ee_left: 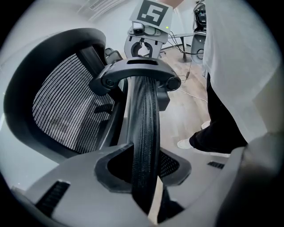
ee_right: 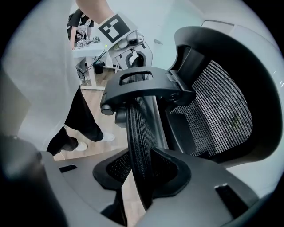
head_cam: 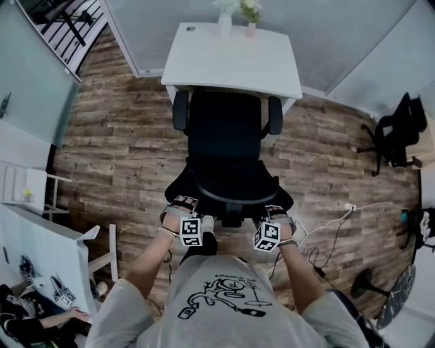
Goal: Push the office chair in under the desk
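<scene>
The black chair (head_cam: 224, 136) stands on the wood floor (head_cam: 115, 143), facing the white desk (head_cam: 204, 61). Its armrests are close to the desk's front edge and its back is towards the person (head_cam: 217, 299). From above, the seat's front looks level with that edge, though whether it reaches underneath is hard to tell. The left gripper (ee_left: 144, 165) sits on the left end of the top rim (ee_left: 144, 115) of the chair's back, its jaws closed on the ribbed black edge that runs up between them. The right gripper (ee_right: 143, 170) holds the same rim further to the right, its jaws likewise clamped on it. Each gripper shows in the other's view at the far end of the curved rim. Both point steeply down at the chair back. Two vases (head_cam: 237, 20) stand side by side at the desk's far edge.
</scene>
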{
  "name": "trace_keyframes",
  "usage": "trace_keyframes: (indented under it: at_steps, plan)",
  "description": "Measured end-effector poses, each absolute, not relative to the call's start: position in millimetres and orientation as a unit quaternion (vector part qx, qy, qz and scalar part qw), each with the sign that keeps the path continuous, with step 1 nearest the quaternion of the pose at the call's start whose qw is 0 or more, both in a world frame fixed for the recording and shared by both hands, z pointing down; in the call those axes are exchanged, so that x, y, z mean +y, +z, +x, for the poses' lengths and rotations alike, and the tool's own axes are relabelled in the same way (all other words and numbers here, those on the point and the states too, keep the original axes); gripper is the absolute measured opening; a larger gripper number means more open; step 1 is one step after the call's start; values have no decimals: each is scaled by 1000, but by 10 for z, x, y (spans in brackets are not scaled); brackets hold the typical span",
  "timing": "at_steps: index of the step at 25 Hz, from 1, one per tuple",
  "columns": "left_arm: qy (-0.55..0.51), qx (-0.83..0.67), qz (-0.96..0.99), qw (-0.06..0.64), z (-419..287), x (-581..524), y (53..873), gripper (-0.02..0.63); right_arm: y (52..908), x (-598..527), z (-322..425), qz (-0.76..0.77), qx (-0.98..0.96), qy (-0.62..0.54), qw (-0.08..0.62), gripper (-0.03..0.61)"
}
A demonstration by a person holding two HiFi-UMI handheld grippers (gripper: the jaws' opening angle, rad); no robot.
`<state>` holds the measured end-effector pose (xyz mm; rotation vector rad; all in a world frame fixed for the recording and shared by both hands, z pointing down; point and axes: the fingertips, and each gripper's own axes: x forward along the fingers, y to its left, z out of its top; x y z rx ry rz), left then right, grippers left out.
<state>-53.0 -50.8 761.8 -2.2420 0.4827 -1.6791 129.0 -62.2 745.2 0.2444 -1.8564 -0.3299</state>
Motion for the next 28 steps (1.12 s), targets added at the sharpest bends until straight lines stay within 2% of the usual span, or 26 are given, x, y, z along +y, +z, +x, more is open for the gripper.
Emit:
trace_keyframes:
  at_steps: [28]
  plan:
    - [-578, 157, -784, 159, -763, -1260, 7582, 123, 7432, -1346, 1041, 109, -795, -132, 582, 144]
